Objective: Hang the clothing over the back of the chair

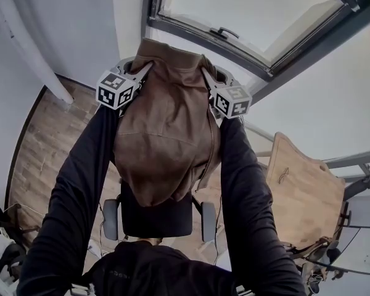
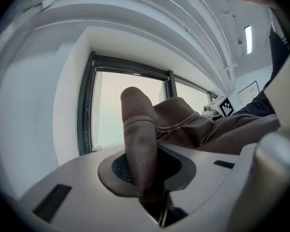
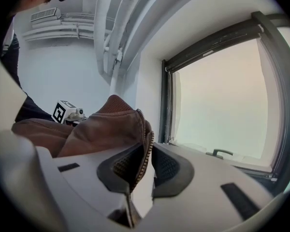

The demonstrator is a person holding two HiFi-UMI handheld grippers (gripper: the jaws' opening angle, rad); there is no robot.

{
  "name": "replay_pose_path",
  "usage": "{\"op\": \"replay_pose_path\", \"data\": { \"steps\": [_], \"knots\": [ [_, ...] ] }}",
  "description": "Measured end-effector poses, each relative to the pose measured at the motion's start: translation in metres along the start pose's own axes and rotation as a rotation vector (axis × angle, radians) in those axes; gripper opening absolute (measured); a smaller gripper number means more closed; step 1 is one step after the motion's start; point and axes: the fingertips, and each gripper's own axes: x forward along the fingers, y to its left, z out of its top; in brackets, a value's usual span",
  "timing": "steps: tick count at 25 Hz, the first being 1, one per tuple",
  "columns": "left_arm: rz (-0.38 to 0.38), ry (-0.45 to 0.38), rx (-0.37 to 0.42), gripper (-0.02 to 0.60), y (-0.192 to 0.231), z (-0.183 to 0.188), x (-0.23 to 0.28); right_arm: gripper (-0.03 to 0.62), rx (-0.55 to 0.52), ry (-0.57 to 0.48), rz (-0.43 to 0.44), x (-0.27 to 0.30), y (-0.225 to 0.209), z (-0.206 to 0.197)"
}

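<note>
A brown jacket [image 1: 166, 134] hangs from both grippers in the head view, its lower part draping down over the black chair back [image 1: 157, 217]. My left gripper [image 1: 139, 66] holds one top corner. In the left gripper view a ribbed fold of the jacket [image 2: 140, 129] fills the space between the jaws of the left gripper [image 2: 145, 170] and stands up out of them. My right gripper [image 1: 209, 73] is at the other top corner. In the right gripper view the jacket's zipper edge [image 3: 146, 149] lies against one pad, and a light gap shows between it and the other pad of the right gripper [image 3: 150, 166].
The chair has grey armrests [image 1: 111, 219] on both sides. A wooden table [image 1: 302, 190] stands to the right. A large window [image 1: 253, 17] with a dark frame is ahead. Wood floor [image 1: 43, 147] shows at the left, with dark clutter [image 1: 3, 239] at the bottom left.
</note>
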Motion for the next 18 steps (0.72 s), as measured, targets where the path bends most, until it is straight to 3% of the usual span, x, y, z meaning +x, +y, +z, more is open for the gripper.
{"op": "replay_pose_path", "data": {
  "steps": [8,18],
  "knots": [
    [-0.010,0.066,-0.038,0.085,-0.006,-0.038,0.000,0.080,0.087,0.084,0.034,0.001,0.006,-0.042],
    [0.040,0.065,-0.068,0.261,0.011,-0.048,-0.017,0.153,0.160,0.068,-0.030,-0.010,-0.007,-0.046]
  ]
}}
